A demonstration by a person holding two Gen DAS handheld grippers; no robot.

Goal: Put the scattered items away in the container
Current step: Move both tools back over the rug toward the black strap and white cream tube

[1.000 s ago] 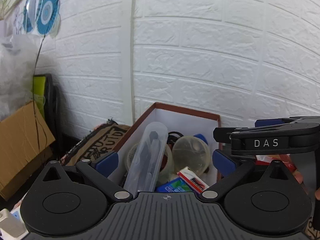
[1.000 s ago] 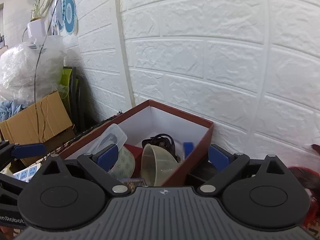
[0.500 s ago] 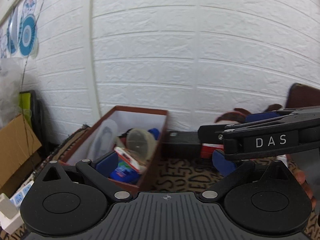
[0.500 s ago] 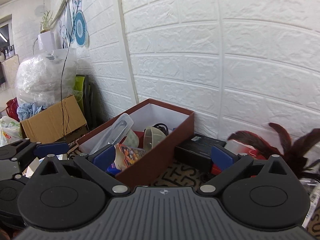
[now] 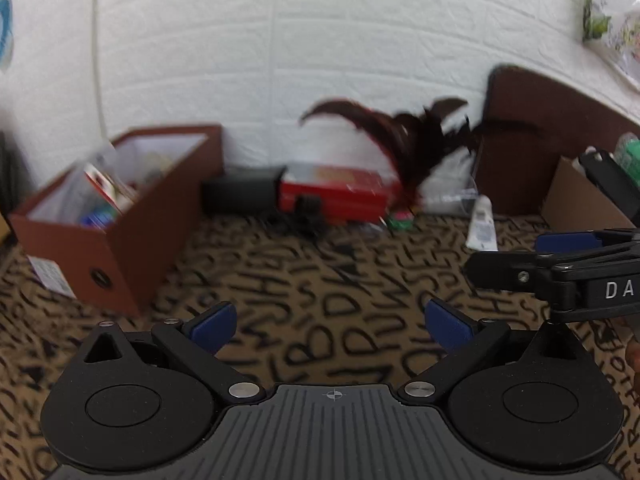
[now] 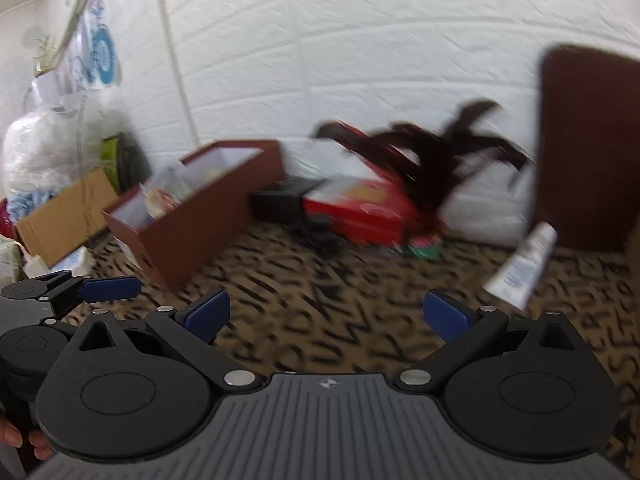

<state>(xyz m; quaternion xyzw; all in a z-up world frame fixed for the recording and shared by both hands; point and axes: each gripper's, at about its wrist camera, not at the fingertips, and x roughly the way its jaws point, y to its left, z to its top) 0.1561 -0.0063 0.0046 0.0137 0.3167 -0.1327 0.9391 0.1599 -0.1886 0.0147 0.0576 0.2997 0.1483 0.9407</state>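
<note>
**Brown box is filling up, and a white tube is waiting**

Brown box (image 5: 120, 216) sits at the left side of the letter-print mat (image 5: 320, 280), close to the white wall. It already has lots of things inside. Both frames are blurry, so small things are hard to make out.

The left gripper (image 5: 330, 322) is spread wide with nothing in it. The right gripper (image 6: 326, 316) is spread wide and bare too. Both hang over the middle of the mat.

A white tube (image 6: 520, 268) lies near the right edge of the mat, in front of a tall brown board (image 6: 588, 148). I think it is the next thing to pick up, since it lies just ahead of the right gripper. To do that well, the person should slow down, bring the two blue fingers (image 6: 448, 316) to either side of the middle of the tube, and squeeze gently so it does not squirt or slip.

By the back edge of the mat are a black box (image 5: 240, 196), a red box (image 5: 340, 196) and some dark feathers (image 5: 416, 136). Those still need tidying too, I think.

A second ago both grippers were right up at the brown box, looking into it. Now they have swung away to the right and pulled back, so the brown box looks small and far to the left, and the tube has come into view.
</note>
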